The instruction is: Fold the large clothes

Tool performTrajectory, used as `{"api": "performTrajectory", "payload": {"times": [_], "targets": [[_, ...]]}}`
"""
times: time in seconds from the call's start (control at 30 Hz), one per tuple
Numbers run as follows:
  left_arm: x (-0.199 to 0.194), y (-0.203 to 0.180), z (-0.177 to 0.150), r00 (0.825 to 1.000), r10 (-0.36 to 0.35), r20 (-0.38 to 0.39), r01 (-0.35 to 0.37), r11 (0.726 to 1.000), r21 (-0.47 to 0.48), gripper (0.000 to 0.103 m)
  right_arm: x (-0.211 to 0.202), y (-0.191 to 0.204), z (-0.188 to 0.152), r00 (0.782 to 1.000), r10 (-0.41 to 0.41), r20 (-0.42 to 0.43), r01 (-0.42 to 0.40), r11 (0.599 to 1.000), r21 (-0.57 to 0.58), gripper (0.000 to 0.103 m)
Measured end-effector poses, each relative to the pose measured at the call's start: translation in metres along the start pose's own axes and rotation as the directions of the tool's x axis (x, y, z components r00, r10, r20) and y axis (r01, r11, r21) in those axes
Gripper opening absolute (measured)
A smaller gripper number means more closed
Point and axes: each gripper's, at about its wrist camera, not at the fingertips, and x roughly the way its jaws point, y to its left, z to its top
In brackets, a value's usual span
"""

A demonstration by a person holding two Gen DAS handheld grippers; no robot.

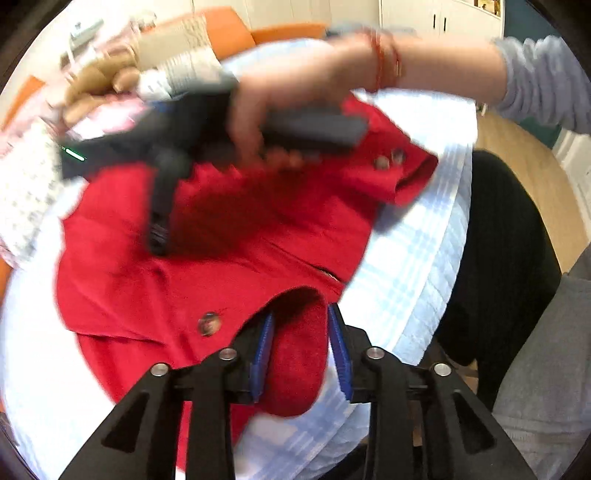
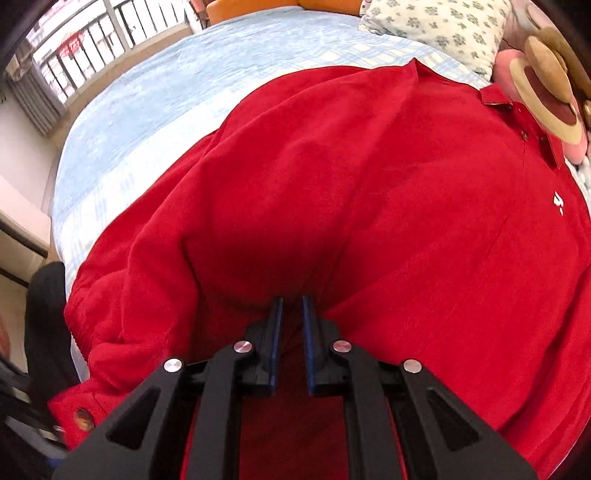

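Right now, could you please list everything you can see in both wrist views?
Jacket: one, red, spread on the bed.
Bed cover: one, pale blue check, under the jacket.
Pillow: one, white with floral print, at the bed head.
Plush toy: one, brown and pink, beside the pillow.
Left gripper: black, blue pads, red fabric between them.
Right gripper: black, blue pads, closed on jacket cloth.

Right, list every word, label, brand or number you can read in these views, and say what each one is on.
No text can be read in either view.
White mark on the chest of the red jacket: a small logo, too small to read.
Red sign beyond the window railing: blurred, unreadable.
Jacket buttons: blurred, with no legible marking.
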Motion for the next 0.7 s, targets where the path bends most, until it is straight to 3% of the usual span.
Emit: {"api": "performTrajectory", "payload": {"times": [0.07,0.17,0.33,0.4,0.53,0.7], "targets": [[-0.027,0.012,0.002,0.998,0.031,0.053,-0.030,0.999,-0.015,0.046,-0.002,-0.001,-0.002,1.000,0.007,0.021,-0.008,1.000,0.018,0.010],[-0.056,0.048,0.006,0.986,0.115,0.121,-0.105,0.991,-0.083,0.071,-0.006,-0.004,-0.009,0.999,0.015,0.051,-0.018,0.999,0.051,0.010],[-0.069,0.146,0.015,0.967,0.197,0.163,-0.145,0.947,-0.286,0.072,-0.011,-0.006,-0.019,0.996,0.022,0.086,-0.029,0.995,0.091,0.010],[-0.055,0.192,0.022,0.965,0.217,0.145,-0.153,0.921,-0.359,0.071,-0.013,-0.008,-0.022,0.995,0.027,0.100,-0.037,0.994,0.105,0.010],[0.007,0.263,0.035,0.982,0.180,0.051,-0.137,0.877,-0.460,0.066,-0.013,-0.010,-0.027,0.991,0.032,0.127,-0.048,0.991,0.124,0.010],[0.089,0.299,0.022,0.983,0.147,-0.114,-0.185,0.839,-0.513,0.060,-0.017,-0.011,-0.033,0.988,0.035,0.147,-0.056,0.989,0.137,0.010]]}}
